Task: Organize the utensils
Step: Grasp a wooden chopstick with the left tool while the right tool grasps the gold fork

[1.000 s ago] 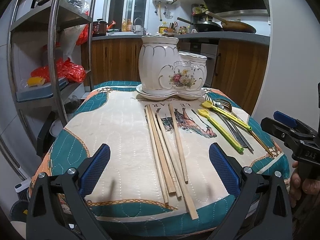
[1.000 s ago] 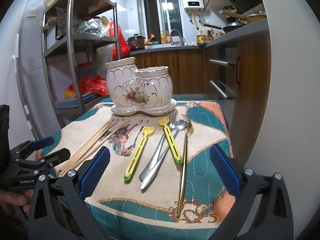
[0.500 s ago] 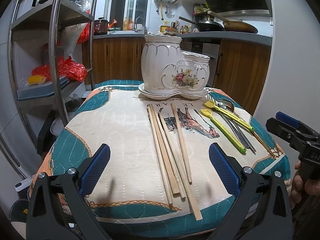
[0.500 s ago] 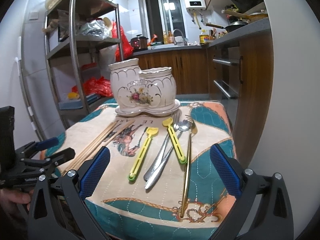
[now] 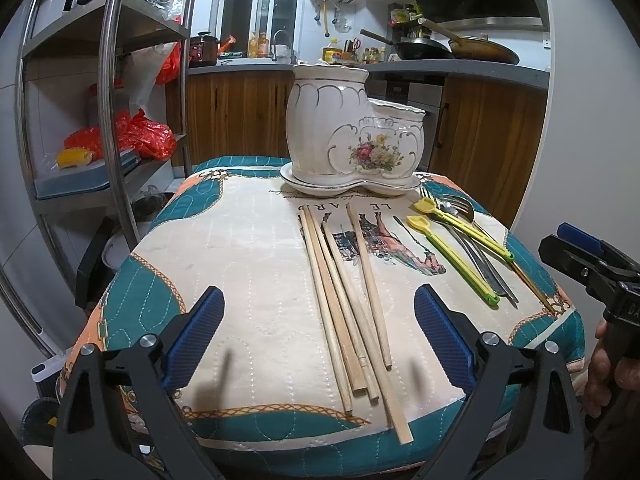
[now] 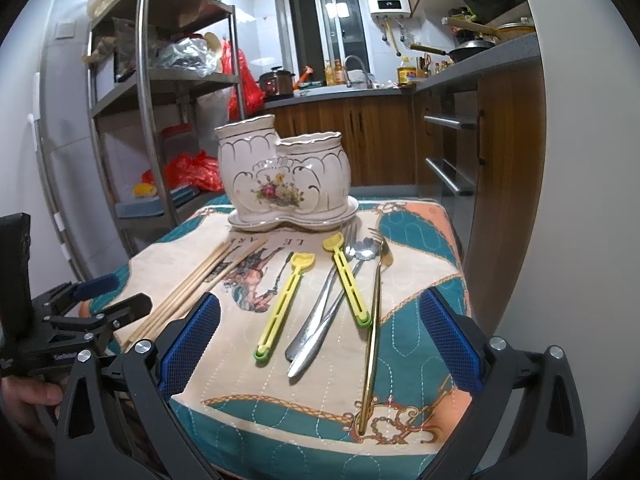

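The left gripper (image 5: 318, 336) was spread wide and held nothing, hovering above the near edge of the tabletop (image 5: 248, 264); the right gripper (image 6: 320, 342) was equally agape and empty. Five wooden chopsticks (image 5: 344, 300) lay loosely side by side between the left gripper's pads, running away toward the two-compartment ceramic holder (image 5: 352, 136) at the far edge. To their right lay two yellow-green plastic utensils (image 6: 286, 304), two silver pieces (image 6: 320, 320) crossed over each other, and one long gold utensil (image 6: 372, 336) — all ahead of the right gripper, between its pads. The right wrist view showed the gold utensil full length; the left wrist view showed all the chopsticks end to end — and a hand (image 5: 608, 364) holding the right gripper.
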`<state>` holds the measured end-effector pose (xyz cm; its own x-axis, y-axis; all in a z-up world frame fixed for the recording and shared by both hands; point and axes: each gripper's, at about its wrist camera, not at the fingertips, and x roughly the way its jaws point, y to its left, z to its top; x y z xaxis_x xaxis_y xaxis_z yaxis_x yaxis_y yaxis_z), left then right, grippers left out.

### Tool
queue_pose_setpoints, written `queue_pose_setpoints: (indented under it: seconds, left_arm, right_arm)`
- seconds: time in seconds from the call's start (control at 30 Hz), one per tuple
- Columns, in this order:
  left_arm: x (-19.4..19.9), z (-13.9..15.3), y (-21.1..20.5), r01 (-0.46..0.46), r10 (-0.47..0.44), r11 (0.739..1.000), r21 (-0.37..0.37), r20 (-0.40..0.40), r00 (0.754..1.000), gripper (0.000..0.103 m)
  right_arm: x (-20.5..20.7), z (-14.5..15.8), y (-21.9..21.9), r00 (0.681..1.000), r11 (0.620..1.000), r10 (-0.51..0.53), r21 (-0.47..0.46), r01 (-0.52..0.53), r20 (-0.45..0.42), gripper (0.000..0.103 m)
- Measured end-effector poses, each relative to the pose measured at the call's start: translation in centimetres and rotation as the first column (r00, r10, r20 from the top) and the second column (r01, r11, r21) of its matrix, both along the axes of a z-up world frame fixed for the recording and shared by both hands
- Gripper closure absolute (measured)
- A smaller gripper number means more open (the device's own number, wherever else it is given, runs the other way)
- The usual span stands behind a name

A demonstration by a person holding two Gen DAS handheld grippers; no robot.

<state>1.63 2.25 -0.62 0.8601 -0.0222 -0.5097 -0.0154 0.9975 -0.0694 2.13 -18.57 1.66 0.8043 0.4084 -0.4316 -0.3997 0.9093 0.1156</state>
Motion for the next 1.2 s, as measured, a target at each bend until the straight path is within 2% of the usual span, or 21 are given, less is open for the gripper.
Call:
queue_pose_setpoints:
  seconds: [0.23, 0.33, 0.4, 0.57, 0.6, 0.7, 0.83, 1.13, 1.2]
  left_arm:
    - [0.9, 0.1, 0.7, -0.004, 0.003, 1.000, -0.009, -0.023, 1.000, 0.025]
    - [1.6, 0.0, 0.9, -0.001, 0.001, 1.000, -0.005, -0.044, 0.999, 0.035]
    - [2.4, -0.1, 1.0, 0.007, -0.008, 1.000, -0.004, -0.070, 0.998, 0.045]
    - [3.9, -0.6, 1.5, 0.004, -0.006, 1.000, -0.017, -0.127, 0.992, 0.053]
    - [4.2, -0.7, 1.5, 0.004, -0.006, 1.000, -0.018, -0.137, 0.991, 0.057]
    - [5.1, -0.9, 1.7, 0.001, -0.003, 1.000, -0.007, -0.165, 0.986, 0.066]
    - [6.0, -0.8, 1.8, 0.014, -0.013, 1.000, 0.003, -0.191, 0.982, 0.070]
    - [7.7, -0.7, 1.3, 0.062, -0.049, 0.997, 0.043, -0.258, 0.965, 0.072]
    - [8.3, -0.7, 1.5, 0.064, -0.046, 0.996, 0.056, -0.279, 0.959, 0.079]
  right_arm:
    - [0.5, 0.0, -0.2, 1.000, 1.000, -0.003, -0.001, 0.003, -0.030, 0.004]
    - [0.8, 0.0, -0.4, 0.999, 1.000, 0.007, 0.009, -0.007, -0.039, 0.004]
    - [0.9, 0.0, -0.3, 0.999, 1.000, 0.011, 0.000, -0.011, -0.036, 0.005]
    - [1.3, 0.1, -0.1, 0.999, 1.000, 0.015, -0.025, -0.016, -0.039, 0.009]
    - [1.4, 0.2, -0.1, 0.999, 0.999, 0.012, -0.031, -0.014, -0.040, 0.009]
    - [2.1, 0.3, -0.3, 0.999, 0.999, -0.001, -0.038, -0.001, -0.052, 0.020]
    - [2.8, 0.3, -0.8, 0.997, 0.999, -0.014, -0.033, 0.011, -0.075, 0.029]
    - [4.1, -0.2, -0.5, 0.993, 0.998, -0.006, -0.068, -0.002, -0.121, 0.031]
    - [4.7, -0.3, -0.4, 0.990, 0.996, -0.002, -0.089, -0.010, -0.141, 0.035]
